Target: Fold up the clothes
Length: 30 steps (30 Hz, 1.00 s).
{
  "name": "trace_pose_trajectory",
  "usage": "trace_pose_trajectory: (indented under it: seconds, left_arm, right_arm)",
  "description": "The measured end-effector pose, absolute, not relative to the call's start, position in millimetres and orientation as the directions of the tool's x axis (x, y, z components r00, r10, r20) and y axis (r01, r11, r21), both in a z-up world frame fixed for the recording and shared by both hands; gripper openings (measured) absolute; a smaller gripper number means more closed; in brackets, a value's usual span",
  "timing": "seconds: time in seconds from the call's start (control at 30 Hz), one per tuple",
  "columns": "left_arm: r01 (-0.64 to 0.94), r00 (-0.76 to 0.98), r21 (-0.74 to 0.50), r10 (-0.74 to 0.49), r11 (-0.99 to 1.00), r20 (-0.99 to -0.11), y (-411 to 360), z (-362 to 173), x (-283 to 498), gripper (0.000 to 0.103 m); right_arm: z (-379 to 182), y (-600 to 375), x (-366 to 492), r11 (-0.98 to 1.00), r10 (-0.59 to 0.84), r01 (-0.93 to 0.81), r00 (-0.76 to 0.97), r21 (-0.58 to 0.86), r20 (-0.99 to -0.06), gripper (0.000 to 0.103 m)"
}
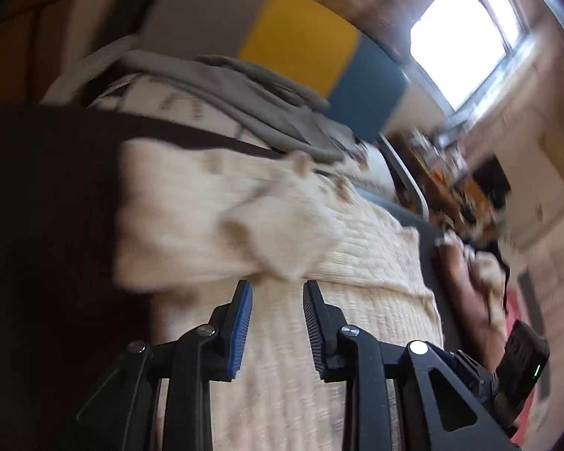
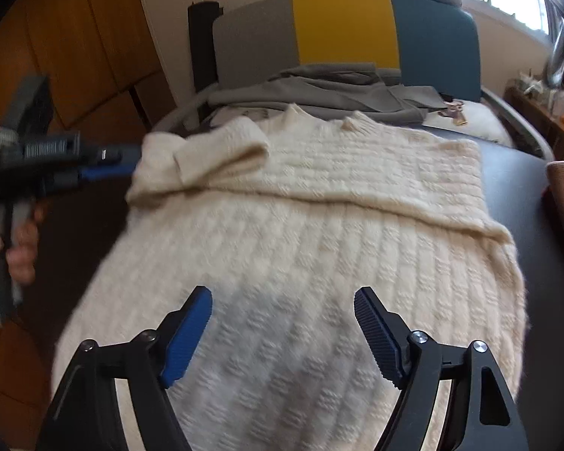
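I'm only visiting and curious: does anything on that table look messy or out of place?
Mostly tidy. The cream knitted sweater lies flat on the dark table, but its left sleeve is bunched in a loose roll, not laid flat, near the left gripper. Behind it, a crumpled grey garment sits unfolded.

Your sweater (image 2: 300, 225) lay spread on the table (image 2: 537, 203), one sleeve (image 2: 214, 158) folded across its upper left part. Behind it sat a heap of clothes (image 2: 319, 94), and behind that a chair back (image 2: 346, 34).
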<state>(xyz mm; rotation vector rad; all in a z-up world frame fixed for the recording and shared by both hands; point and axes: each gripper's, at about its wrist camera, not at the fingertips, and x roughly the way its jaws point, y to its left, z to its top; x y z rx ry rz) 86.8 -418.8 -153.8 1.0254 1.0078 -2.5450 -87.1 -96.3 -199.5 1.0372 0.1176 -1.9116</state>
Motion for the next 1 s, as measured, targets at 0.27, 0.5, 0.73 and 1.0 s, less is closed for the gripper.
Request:
trace_pose_trajectory:
  seconds: [0.27,0.5,0.73,1.0]
  left_arm:
    - [0.543,-0.717,-0.559,0.0,-0.626,-0.697,-442.6,-189.6,164.2,0.028]
    - [0.482,-0.721,-0.532,0.03,-0.697,-0.692,-422.0,-194.4,147.5,0.028]
    - [0.431,-0.677,-0.491,0.09,-0.757,-0.731,-393.0,-212.2,109.2,0.028]
    - [0.421,-0.673,-0.495,0.105,-0.76,-0.732,-390.5,-218.3,101.8,0.028]
  right_arm:
    - [-192.1,-183.6,-133.6,-0.626,-0.698,0.676,-0.262,0.39,-0.667,0.076]
    - [-204.3,-256.5,-87.3,-0.487,-0.522,0.82,-0.55,-0.301,-0.652,0.074]
    - [-212.9,-279.2,-90.9,-0.357,-0.544,0.847,-0.532,-0.394,-0.649,0.073]
    - [-210.1,-285.9,-70.0,-0.14,-0.616,0.9,-0.405,-0.412,-0.676,0.073]
